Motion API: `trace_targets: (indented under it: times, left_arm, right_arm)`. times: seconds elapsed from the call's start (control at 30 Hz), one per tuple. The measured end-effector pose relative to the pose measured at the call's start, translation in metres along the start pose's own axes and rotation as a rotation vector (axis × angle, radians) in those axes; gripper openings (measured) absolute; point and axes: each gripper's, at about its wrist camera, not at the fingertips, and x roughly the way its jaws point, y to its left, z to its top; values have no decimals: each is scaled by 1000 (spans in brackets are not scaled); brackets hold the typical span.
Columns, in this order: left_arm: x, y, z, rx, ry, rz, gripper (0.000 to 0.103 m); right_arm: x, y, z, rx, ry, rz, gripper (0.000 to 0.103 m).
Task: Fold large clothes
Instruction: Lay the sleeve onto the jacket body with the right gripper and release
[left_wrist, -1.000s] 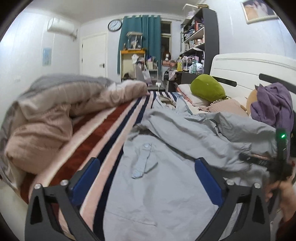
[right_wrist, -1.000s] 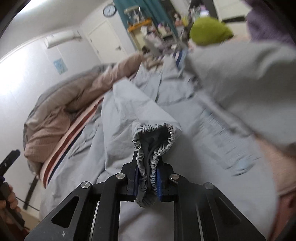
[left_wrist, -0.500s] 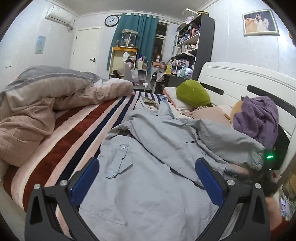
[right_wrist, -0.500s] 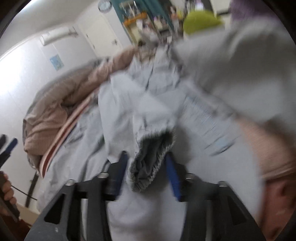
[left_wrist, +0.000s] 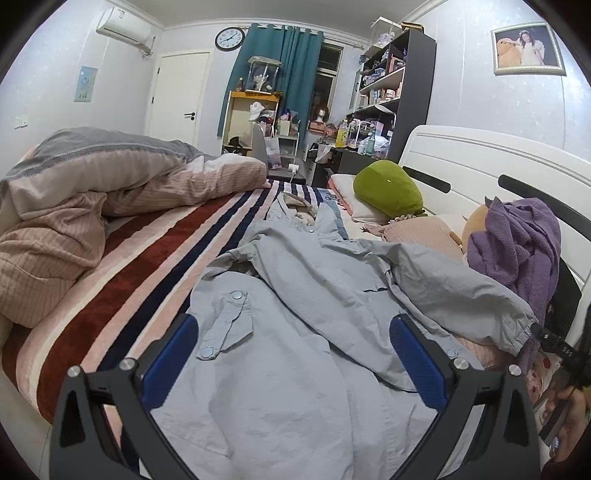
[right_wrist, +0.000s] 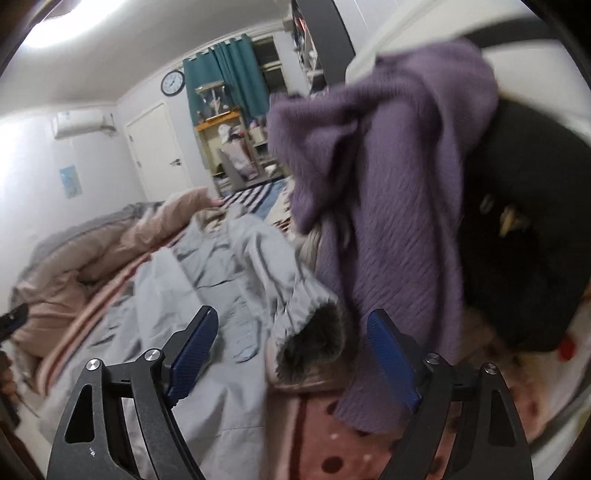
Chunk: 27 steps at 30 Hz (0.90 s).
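Releasing the sleeve cuff (right_wrist: 314, 332) of the grey jacket (left_wrist: 295, 369) on the bed (left_wrist: 122, 295).
The right gripper (right_wrist: 291, 354) is spreading, cuff loose between its jaws; the left gripper (left_wrist: 291, 358) is hovering spread and empty. Best to smooth the sleeve flat before folding.

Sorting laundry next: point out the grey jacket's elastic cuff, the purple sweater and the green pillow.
elastic cuff (right_wrist: 310, 341), right wrist view, open dark mouth.
purple sweater (left_wrist: 517, 243), left wrist view, middle of knit.
green pillow (left_wrist: 388, 190), left wrist view, top surface.
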Motion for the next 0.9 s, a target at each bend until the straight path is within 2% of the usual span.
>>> trace_targets:
  times: [0.1,0.13,0.17,0.23,0.3,0.5,0.63,0.8,0.9]
  left_arm:
    - [-2,-4,0,6,1,2,102]
    - [-3,-4,0,8,0,1,102]
    - [-4,-5,0,12,-2,3,102]
    - [-8,-3,-1,18,-5,8,102]
    - [-10,-1,0,20,-9,14,102]
    - [-14,9,-1,-3,-25,2,102]
    - [-18,19,-3,-15,-40,-11,102]
    - [-29,41,-9,-21,-61,-4,102]
    - [-36,58,-14,-14,-64,10,102]
  right_arm:
    - [26,0,-6,-4,47,29,76]
    - [34,3,-7,-10,60,27,65]
    - [40,5,-8,-13,73,27,47]
    - [50,10,-11,-20,103,32,20]
    - [51,17,-12,-27,96,48,12]
    - [28,55,2,-82,-3,167,8]
    - [14,104,21,-177,-74,245,8]
    - [26,172,26,-271,-53,354,8]
    - [52,220,16,-322,4,425,8]
